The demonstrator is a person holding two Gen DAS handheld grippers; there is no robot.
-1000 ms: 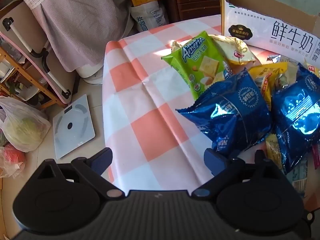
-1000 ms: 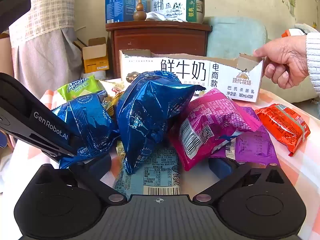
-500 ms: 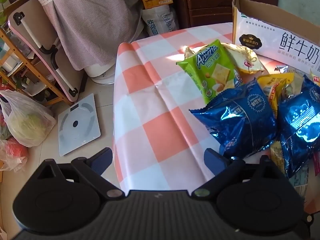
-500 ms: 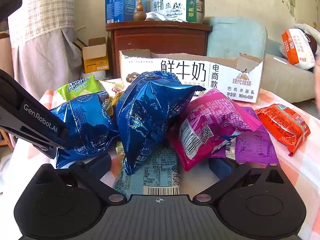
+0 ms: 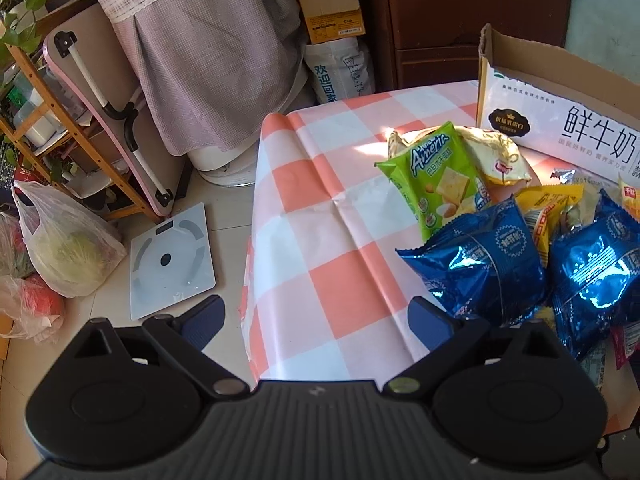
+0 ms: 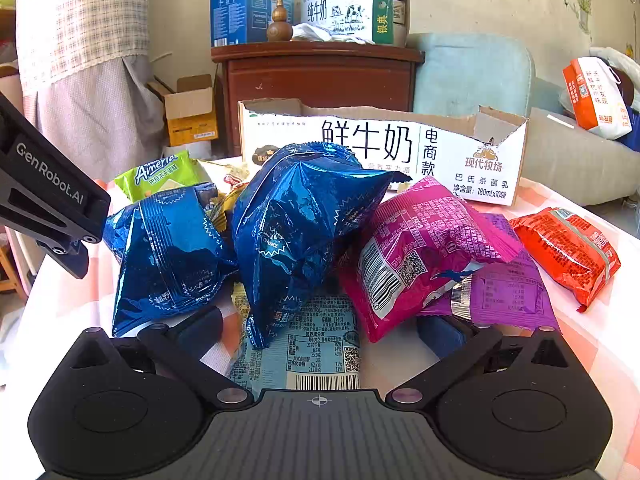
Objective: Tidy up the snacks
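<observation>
While the snacks lie heaped on the orange-and-white checked tablecloth, both hand-held tools are spread wide and carry nothing: the left gripper hovers over bare cloth at the table's near left edge, and the right gripper sits low before the pile, its fingers reaching under the nearest packets. Nearest to it is a crinkled shiny blue foil packet, puffed and leaning over a flat pale-blue printed wrapper; a second blue foil packet lies just to its left, a magenta plastic pouch with a barcode to its right over a flat purple sachet, and an orange-red crinkled packet apart at the far right. A lime-green cracker bag rests on a gold foil bag toward the far side, just before the torn white milk carton box, which looks the likely place to put them. These packets should be light, air-filled and slick, the contents probably brittle, so a gentle pinch on a crimped end seam or across a puffed corner seems safer than squeezing the middle; the flat wrapper would be hard to lift off the cloth. Several yellow wrappers are mostly buried, the box's inside is out of sight, and the pile's right side is cut off in the left wrist view.
</observation>
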